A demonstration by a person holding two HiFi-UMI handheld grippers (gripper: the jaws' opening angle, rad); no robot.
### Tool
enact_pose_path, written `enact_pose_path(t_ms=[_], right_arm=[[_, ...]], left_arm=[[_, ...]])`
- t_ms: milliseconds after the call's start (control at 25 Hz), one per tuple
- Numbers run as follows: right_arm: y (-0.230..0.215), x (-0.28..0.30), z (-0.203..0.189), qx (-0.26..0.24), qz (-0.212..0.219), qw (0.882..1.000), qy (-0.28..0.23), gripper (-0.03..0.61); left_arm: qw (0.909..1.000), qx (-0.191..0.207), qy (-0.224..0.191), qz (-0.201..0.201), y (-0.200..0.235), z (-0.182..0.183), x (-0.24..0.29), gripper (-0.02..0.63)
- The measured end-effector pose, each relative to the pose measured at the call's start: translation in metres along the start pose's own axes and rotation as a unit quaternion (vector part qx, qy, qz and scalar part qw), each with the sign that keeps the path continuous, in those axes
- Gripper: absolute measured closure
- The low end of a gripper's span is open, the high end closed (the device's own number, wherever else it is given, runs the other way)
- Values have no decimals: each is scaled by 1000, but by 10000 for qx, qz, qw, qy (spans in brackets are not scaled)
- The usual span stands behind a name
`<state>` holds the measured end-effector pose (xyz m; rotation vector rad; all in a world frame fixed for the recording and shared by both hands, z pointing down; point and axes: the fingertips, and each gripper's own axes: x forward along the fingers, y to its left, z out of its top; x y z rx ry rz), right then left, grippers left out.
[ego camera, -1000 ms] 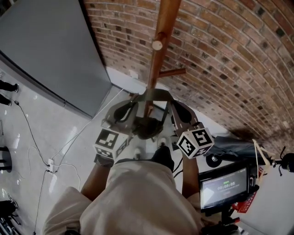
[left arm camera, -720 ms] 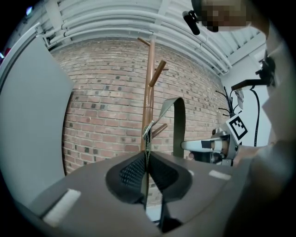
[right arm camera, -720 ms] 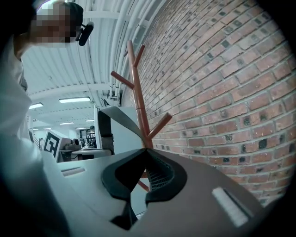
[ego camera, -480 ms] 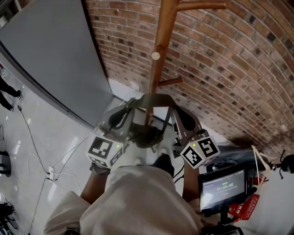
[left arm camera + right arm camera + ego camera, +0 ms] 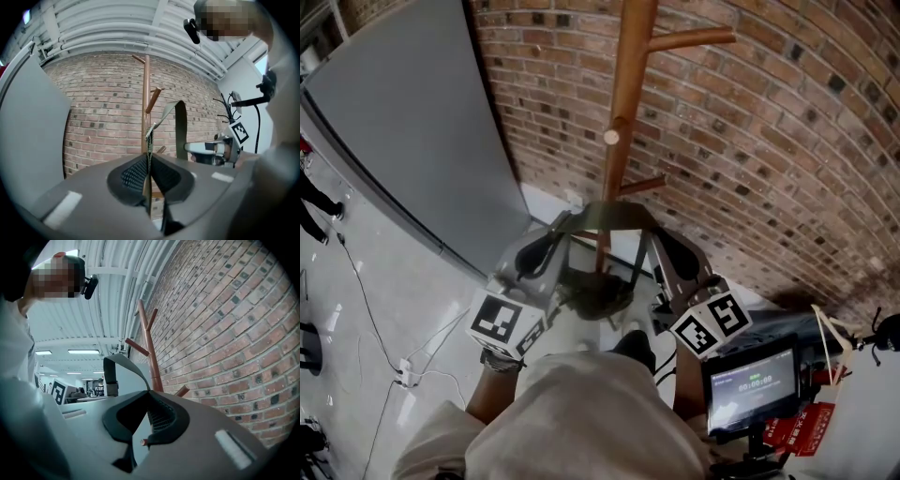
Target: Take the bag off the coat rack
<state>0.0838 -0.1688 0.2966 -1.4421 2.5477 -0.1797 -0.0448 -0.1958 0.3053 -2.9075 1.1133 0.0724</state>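
Hanging bag (image 5: 595, 292): dark and slung low between the two grippers, at 12 o'clock from the person's body. Nothing of its inside showed, so its contents could not be told.
Strap (image 5: 614, 214): olive-grey webbing that arched up from the bag and spanned from one gripper to the other. In the head view its top crossed the rack's post just under the lowest peg. Whether it touched the wood could not be told.
Left gripper (image 5: 565, 228): at 10 o'clock from the bag. Its jaws were clamped on the strap, and the webbing's edge ran straight up between the ribbed pads (image 5: 131, 173).
Right gripper (image 5: 649, 232): at 2 o'clock from the bag. Its jaws were pressed together with the strap pinched at their tip. From there the webbing rose and looped over toward 10 o'clock in the right gripper view.
Coat rack (image 5: 623, 122): a wooden post with angled pegs, upright at 12 o'clock beyond the bag and close to the brick wall (image 5: 769, 141).
Surroundings: a grey panel (image 5: 403, 122) stood at 10 o'clock and a lit screen (image 5: 755, 384) at 4 o'clock.
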Motion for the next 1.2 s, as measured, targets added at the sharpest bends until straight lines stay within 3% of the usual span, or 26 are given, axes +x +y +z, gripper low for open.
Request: enact_pose_path(t_ms=[1200], right_arm=[[6, 1, 7, -191, 54, 9998, 28, 572]], left_arm=[[10000, -42, -61, -60, 1, 3, -2, 600]])
